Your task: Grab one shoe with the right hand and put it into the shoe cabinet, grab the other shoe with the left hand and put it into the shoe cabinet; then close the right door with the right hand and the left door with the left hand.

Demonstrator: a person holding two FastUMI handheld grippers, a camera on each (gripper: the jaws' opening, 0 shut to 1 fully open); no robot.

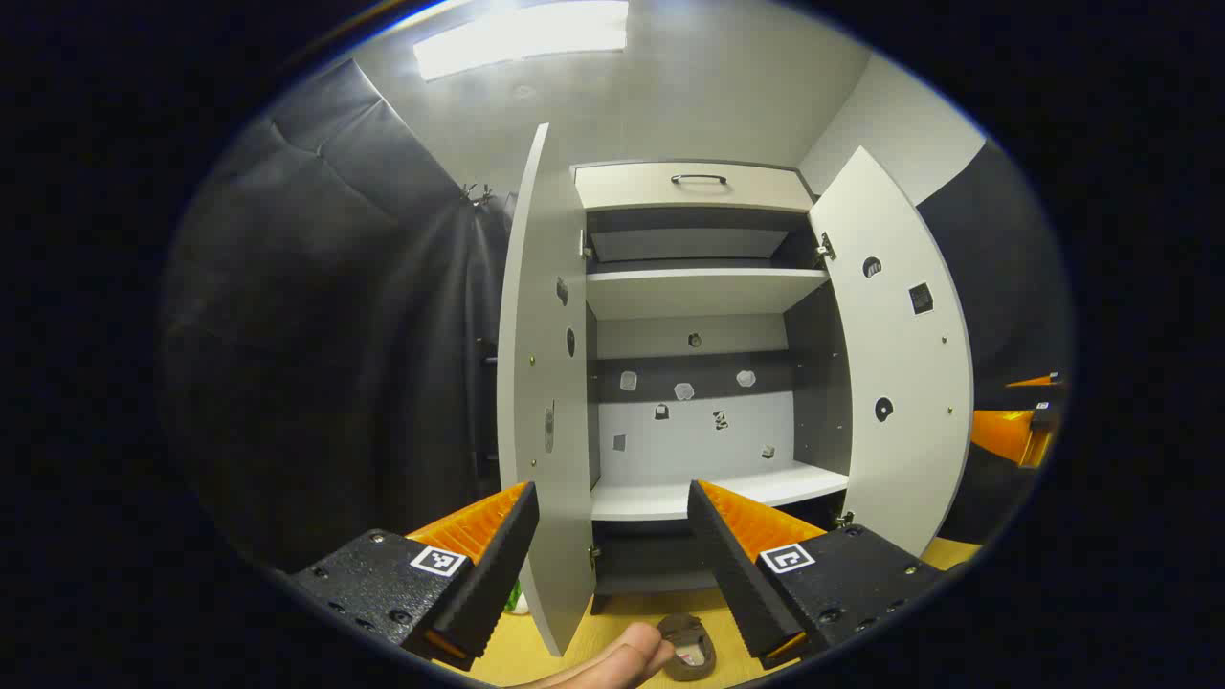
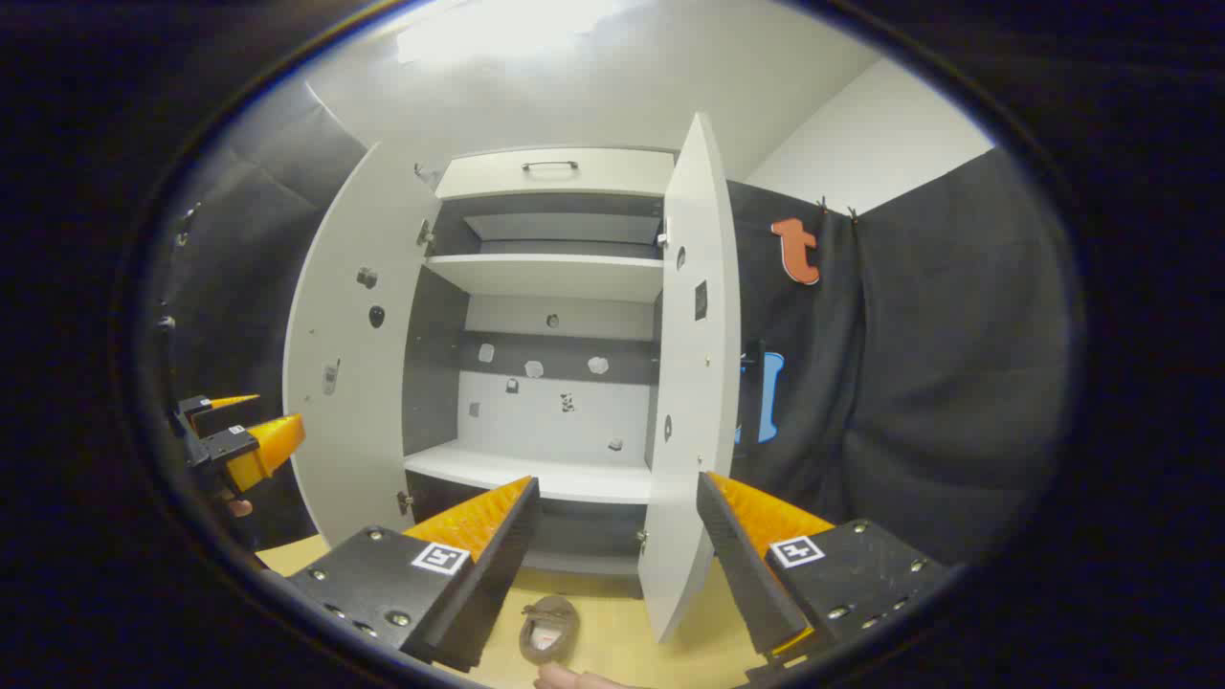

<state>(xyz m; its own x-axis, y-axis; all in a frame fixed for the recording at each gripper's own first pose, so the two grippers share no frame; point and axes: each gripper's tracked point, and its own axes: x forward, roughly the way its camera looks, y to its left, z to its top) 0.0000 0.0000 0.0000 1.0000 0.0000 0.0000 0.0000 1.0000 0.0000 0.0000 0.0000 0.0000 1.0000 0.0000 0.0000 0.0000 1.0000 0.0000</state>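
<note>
Shoe cabinet point(image 1: 694, 187) stands w/ both doors swung wide: left door point(image 1: 541, 383) edge-on in the left gripper view, right door point(image 1: 895, 354) angled out beside it; same cabinet point(image 2: 550, 177) in the right gripper view w/ its right door point(image 2: 694, 383) edge-on. Inside, top drawer w/ handle, upper shelf point(image 1: 699, 287) and lower shelf point(image 1: 718, 490) both bare, no shoe on either as far as I can see (small marks on the back panel only). One brown shoe point(image 1: 691, 646) lies on the wooden floor point(image 1: 622, 612) in front of the cabinet, below and between the jaws in both views, so the reach is down and slightly fwd, not into the cabinet yet. In the right gripper view the shoe point(image 2: 547, 627) sits under the left finger's side, long axis roughly pointing toward the cabinet. Right gripper point(image 2: 612, 517) looks nearer and matches the task order; jaws spread wide, nothing in them. Left gripper point(image 1: 612, 522) likewise spread, empty. A bare toe/foot part point(image 1: 612, 660) touches or nearly touches the shoe; second shoe can't be made out.
</note>
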